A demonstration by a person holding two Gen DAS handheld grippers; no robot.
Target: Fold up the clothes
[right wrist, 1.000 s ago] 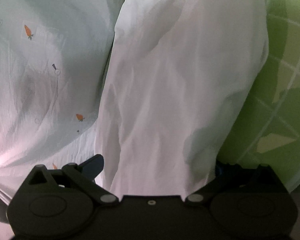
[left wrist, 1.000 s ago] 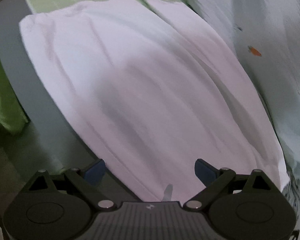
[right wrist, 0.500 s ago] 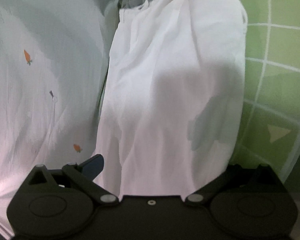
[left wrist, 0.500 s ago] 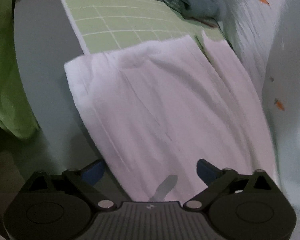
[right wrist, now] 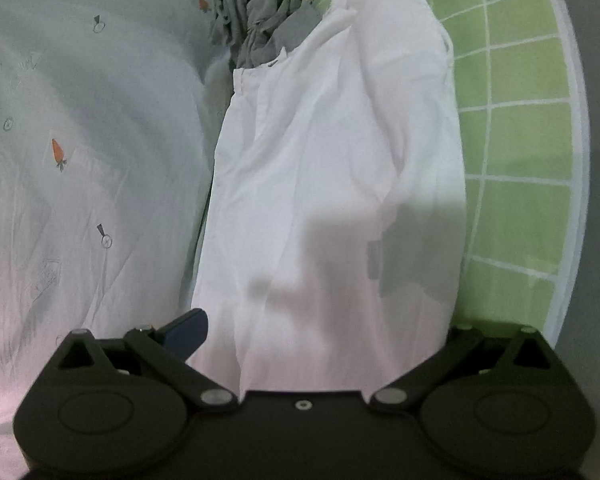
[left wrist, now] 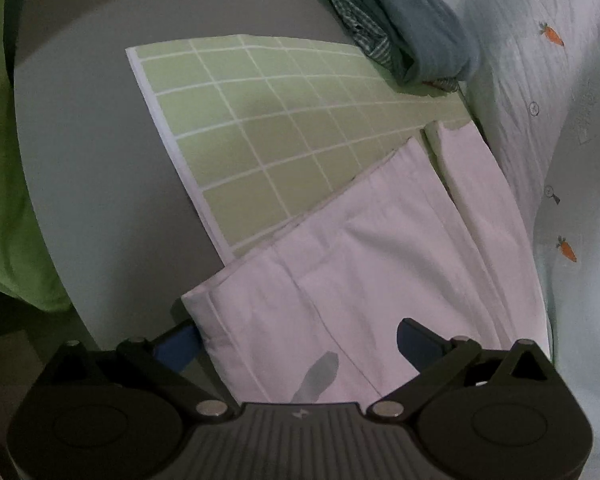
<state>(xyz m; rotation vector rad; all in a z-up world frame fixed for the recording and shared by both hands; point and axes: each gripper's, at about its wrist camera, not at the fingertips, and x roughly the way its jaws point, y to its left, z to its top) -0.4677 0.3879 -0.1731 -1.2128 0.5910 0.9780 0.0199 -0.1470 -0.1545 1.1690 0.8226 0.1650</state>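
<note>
Both grippers, L (left wrist: 296, 342) & R (right wrist: 320, 332), fingers spread wide, are straddling white garment (left wrist: 380, 248); mat (left wrist: 260, 120) at 12. Next: smoothing or another fold, can't tell.

Right gripper (right wrist: 308, 336): I see only its left fingertip (right wrist: 188, 332); white garment (right wrist: 340, 200) covers the other. Garment's near hem is cut off behind both gripper bodies. Gray clothes pile (right wrist: 260, 12) runs off my top edge.

White garment (left wrist: 364, 264) lying partly folded, wrinkled, w/ long creases. Resting half over green grid mat (left wrist: 260, 136).
</note>
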